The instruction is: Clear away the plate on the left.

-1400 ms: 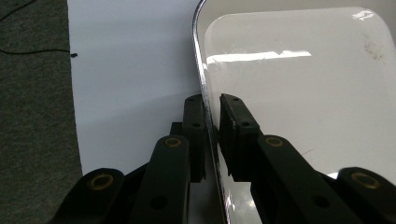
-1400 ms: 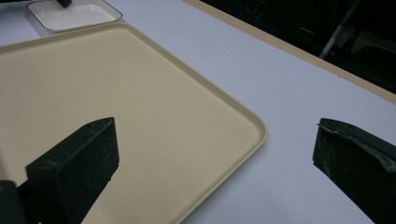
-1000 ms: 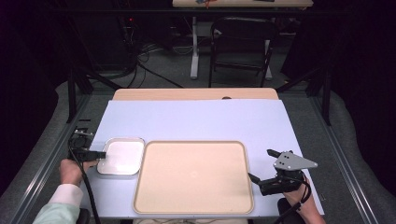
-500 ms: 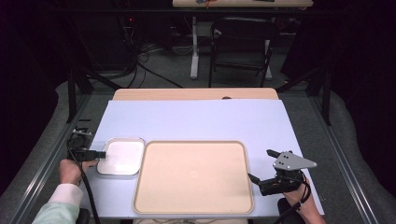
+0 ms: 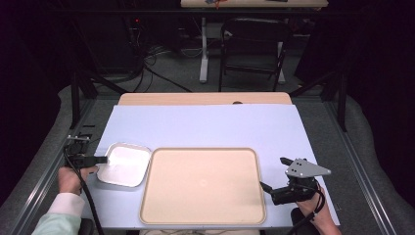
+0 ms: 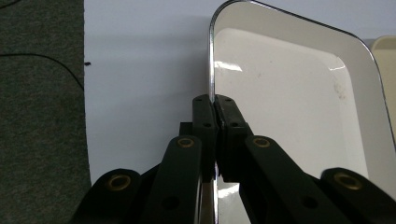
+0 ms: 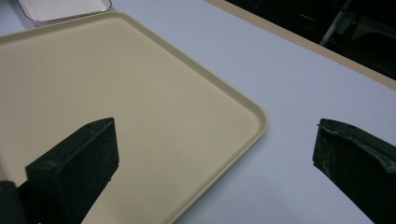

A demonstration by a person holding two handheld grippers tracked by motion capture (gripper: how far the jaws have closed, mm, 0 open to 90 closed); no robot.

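Left gripper (image 6: 215, 105) jaws just closed, clamped on white tray (image 6: 299, 93) rim, left of beige tray (image 5: 203, 183); right gripper (image 7: 215, 154) jaws spread wide, at its right edge.

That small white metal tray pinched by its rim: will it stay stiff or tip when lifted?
The small white metal tray probably stays stiff: its rolled rim looks rigid. The left gripper holds one edge, so the far side may sag or swing. Its glossy surface suggests it could slip.

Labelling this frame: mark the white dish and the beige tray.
white dish (image 6: 289, 93), left gripper view, bare inner floor.
beige tray (image 5: 203, 183), high view, middle of its flat bottom.
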